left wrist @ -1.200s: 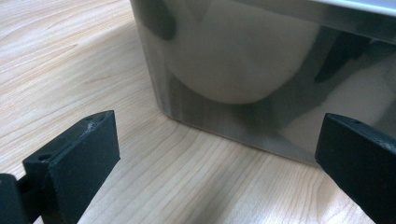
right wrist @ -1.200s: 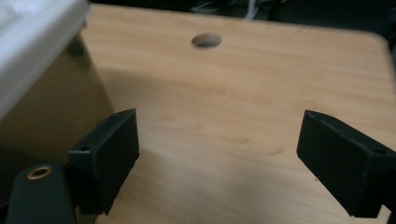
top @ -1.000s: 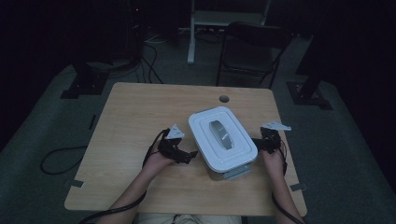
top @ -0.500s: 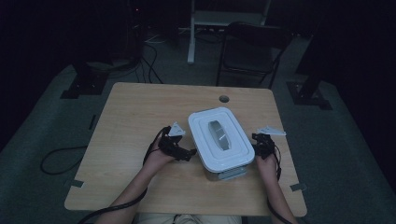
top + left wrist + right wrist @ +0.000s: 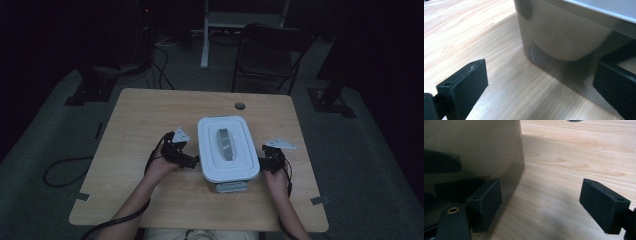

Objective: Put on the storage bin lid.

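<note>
Wood-grain table [image 5: 150,200], smooth rectangular plastic box [image 5: 227,147]

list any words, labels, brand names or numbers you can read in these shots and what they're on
None can be read.
The white lid of the storage box shows no print, only a plain grey handle.
The clear box wall in the two gripper views is unmarked.
The wooden table and the grey plate on the left tool are bare too.

table [image 5: 150,120]: wood, round hole [image 5: 240,106] | chair [image 5: 270,55] behind | floor cable [image 5: 60,170]
</note>
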